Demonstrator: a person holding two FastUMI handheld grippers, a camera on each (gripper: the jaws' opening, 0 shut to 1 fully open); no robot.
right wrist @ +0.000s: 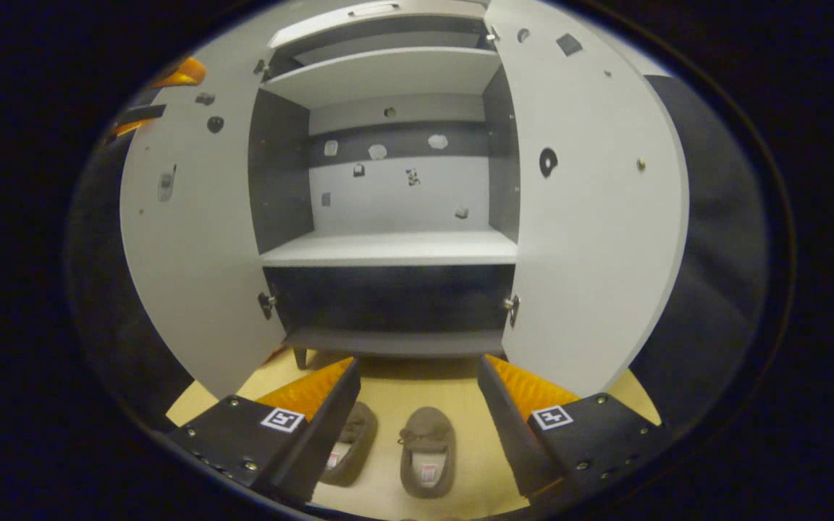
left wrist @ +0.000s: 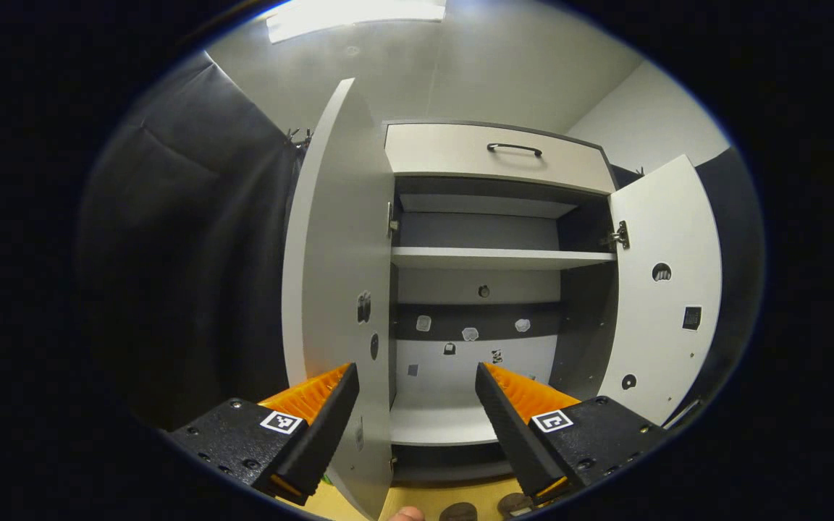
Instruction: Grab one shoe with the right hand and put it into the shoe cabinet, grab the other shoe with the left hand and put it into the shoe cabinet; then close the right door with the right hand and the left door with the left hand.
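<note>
Two brown slippers lie side by side on the wooden floor in front of the shoe cabinet (right wrist: 388, 250). In the right gripper view the right slipper (right wrist: 428, 450) sits between my fingers and the left slipper (right wrist: 350, 441) is partly hidden by the left finger. My right gripper (right wrist: 417, 405) hangs open above them, holding nothing. My left gripper (left wrist: 417, 405) is open too, held higher and facing the cabinet (left wrist: 493, 257) shelves; slipper toes (left wrist: 460, 511) peek in at the bottom. Both doors stand open: left door (left wrist: 337, 289), right door (left wrist: 667, 289).
The cabinet has white shelves (right wrist: 388, 248), a dark lower compartment (right wrist: 388, 297) and a top drawer with a handle (left wrist: 515, 148). Its open doors (right wrist: 192, 239) (right wrist: 591, 217) flank the opening. Black cloth walls (left wrist: 185, 253) close in on both sides. A fingertip (left wrist: 408, 514) shows at the bottom edge.
</note>
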